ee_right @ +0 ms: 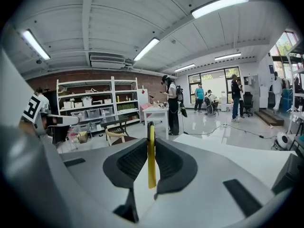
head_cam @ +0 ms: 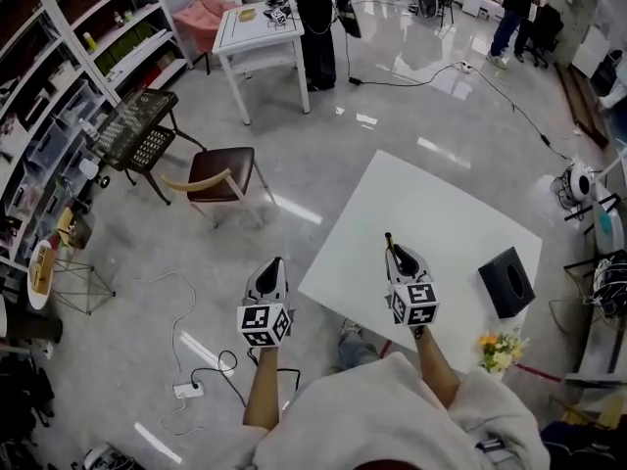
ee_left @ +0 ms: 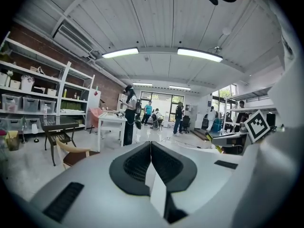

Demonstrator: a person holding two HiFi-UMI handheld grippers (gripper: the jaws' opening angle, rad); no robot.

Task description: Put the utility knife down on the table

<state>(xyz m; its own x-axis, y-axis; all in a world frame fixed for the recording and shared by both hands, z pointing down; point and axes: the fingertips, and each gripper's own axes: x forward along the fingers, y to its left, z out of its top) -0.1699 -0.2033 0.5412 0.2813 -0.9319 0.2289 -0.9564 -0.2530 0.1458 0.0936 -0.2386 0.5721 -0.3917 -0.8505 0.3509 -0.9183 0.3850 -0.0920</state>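
Head view steeply down, gripper views level, perhaps sharing white table (head_cam: 441, 213)

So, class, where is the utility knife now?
Head view, right of centre: the utility knife sticks out of the right tongs, over the white table, left of the black box.

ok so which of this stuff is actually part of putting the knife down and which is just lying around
Part of the job:
- yellow and black utility knife, clamped in the right gripper
- square white table

Just lying about:
- black tissue box on that table
- small bunch of flowers at its edge
- brown-seated chair
- white power strip on the floor
- left gripper, shut and empty
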